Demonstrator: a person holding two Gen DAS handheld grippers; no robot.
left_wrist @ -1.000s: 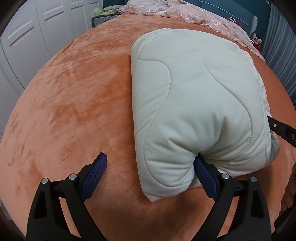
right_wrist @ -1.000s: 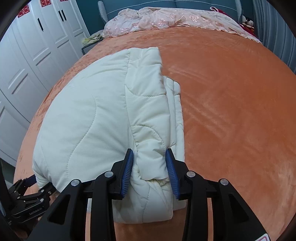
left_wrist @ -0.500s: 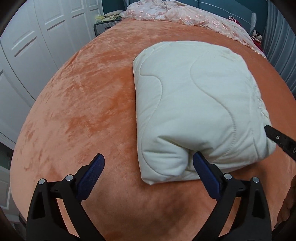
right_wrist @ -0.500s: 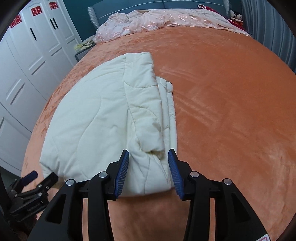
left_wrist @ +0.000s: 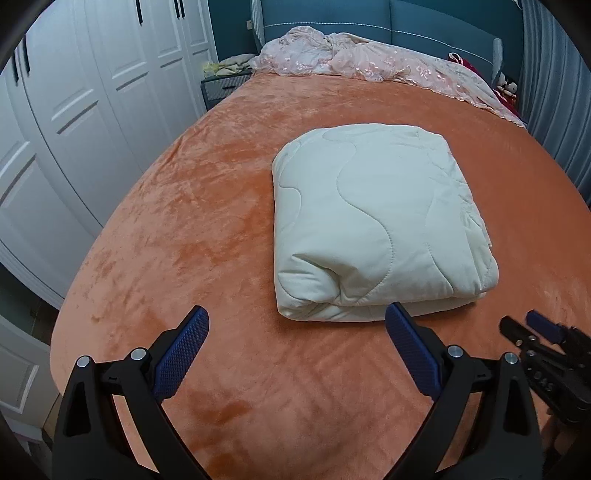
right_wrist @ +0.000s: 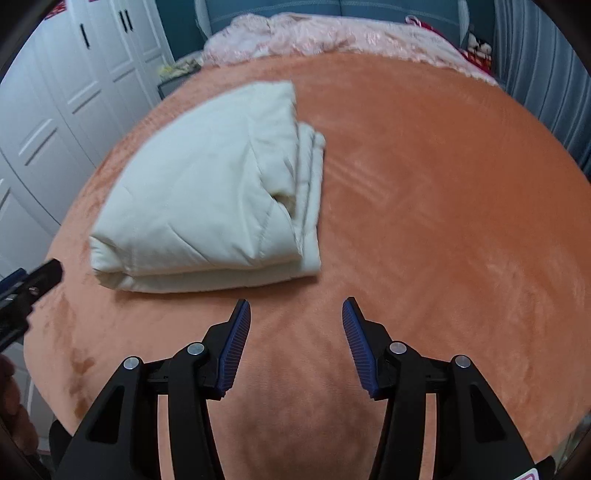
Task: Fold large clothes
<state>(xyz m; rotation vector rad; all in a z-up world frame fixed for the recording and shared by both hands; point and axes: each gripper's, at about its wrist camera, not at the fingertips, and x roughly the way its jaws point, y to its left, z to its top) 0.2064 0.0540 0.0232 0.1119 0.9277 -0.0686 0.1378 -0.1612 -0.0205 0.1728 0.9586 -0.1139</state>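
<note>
A cream quilted garment (left_wrist: 373,221) lies folded into a thick rectangle on the orange bed cover (left_wrist: 192,229). It also shows in the right wrist view (right_wrist: 210,195), with its layered edges on the right side. My left gripper (left_wrist: 297,325) is open and empty, just short of the bundle's near edge. My right gripper (right_wrist: 295,317) is open and empty, also short of the bundle and to its right. The right gripper shows in the left wrist view (left_wrist: 532,332), and the left gripper shows at the left edge of the right wrist view (right_wrist: 33,280).
A pink lace bedspread (left_wrist: 369,66) lies bunched at the head of the bed against a blue headboard (left_wrist: 424,22). White wardrobe doors (left_wrist: 92,92) line the left side. A nightstand (left_wrist: 221,85) stands by the bed. Grey curtains (left_wrist: 554,74) hang on the right.
Both grippers let go of the folded bundle's near edge and pulled back toward me and upward. The right gripper opened wider. The bundle stays flat on the bed.
</note>
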